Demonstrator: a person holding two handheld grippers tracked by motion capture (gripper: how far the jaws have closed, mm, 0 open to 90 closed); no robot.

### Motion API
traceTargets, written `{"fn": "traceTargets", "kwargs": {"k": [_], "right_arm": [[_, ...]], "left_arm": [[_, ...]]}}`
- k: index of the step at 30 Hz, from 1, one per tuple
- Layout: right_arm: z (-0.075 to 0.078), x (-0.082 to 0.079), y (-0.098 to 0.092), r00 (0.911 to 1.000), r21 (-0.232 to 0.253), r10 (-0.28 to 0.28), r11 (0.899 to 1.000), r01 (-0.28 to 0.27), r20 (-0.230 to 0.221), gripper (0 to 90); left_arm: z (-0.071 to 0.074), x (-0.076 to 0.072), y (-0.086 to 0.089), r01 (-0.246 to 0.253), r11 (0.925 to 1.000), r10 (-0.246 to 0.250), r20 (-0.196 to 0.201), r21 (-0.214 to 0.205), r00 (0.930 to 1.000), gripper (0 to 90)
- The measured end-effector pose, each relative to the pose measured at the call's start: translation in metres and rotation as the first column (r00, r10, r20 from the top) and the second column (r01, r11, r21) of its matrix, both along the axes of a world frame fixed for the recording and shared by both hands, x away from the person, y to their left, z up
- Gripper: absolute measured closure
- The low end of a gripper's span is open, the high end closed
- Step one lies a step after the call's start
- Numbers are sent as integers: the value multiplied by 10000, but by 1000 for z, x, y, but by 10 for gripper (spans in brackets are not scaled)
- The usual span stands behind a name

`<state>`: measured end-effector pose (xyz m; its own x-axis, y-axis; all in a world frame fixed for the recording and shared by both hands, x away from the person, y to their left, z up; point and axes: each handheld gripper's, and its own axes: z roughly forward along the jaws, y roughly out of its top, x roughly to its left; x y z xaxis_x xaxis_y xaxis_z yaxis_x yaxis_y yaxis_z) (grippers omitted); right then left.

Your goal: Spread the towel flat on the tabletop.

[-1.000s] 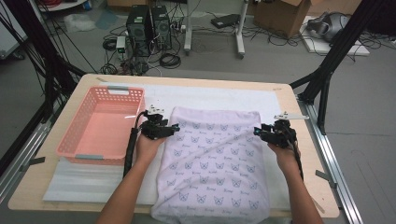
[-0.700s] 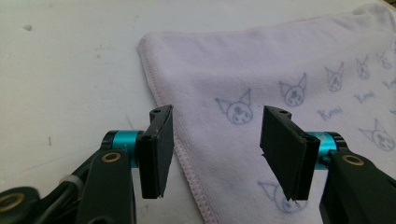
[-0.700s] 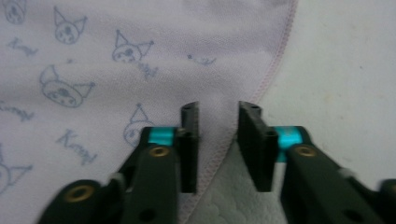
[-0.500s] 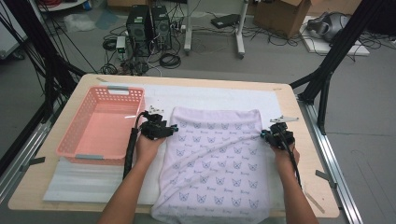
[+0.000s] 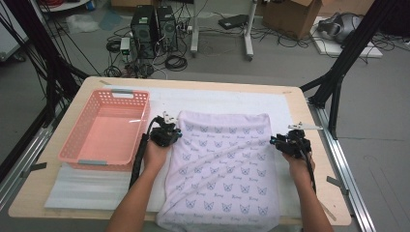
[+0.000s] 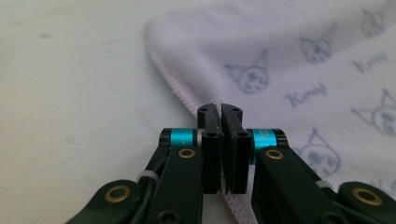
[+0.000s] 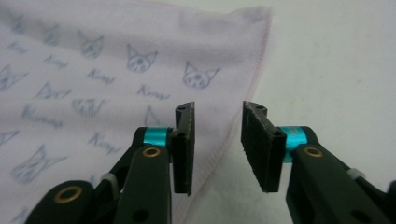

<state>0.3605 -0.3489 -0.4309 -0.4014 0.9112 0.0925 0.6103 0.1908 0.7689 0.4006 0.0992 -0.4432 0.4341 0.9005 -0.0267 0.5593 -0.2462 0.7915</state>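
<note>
A lilac towel [image 5: 222, 164] with a cat-face print lies spread on the white mat, its near end hanging over the table's front edge. My left gripper [image 5: 177, 134] sits at the towel's left edge near the far corner. In the left gripper view its jaws [image 6: 220, 112] have just closed and stand shut on the towel's stitched hem [image 6: 187, 95]. My right gripper [image 5: 274, 141] is at the towel's right edge. Its jaws [image 7: 217, 112] have just been opening and stand apart, with the towel's [image 7: 93, 60] hem lying under the gap, not pressed by the pads.
A pink plastic basket [image 5: 116, 93] stands at the left of the table, close beside my left hand. A white foam mat [image 5: 217, 99] covers the wooden tabletop [image 5: 193, 82]. Black frame posts flank the table; computers and cables lie on the floor beyond.
My right gripper has slid a little toward the near side along the towel's right edge. The left hand has stayed where it was.
</note>
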Motion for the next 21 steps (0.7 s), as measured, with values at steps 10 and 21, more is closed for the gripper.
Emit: {"fn": "traceTargets", "kwargs": {"k": [10,21], "right_arm": [[-15,-12,20,9910,-69,1209,9926,-1215,-570,622],[-3,-12,4,9996,135,232,9996,-234,154,700]], "left_arm": [[7,1,17,-550,9901,546,-66,-1292,9985,615],[10,-18,12,712,9695,-633,412,-2347,9971,521]]}}
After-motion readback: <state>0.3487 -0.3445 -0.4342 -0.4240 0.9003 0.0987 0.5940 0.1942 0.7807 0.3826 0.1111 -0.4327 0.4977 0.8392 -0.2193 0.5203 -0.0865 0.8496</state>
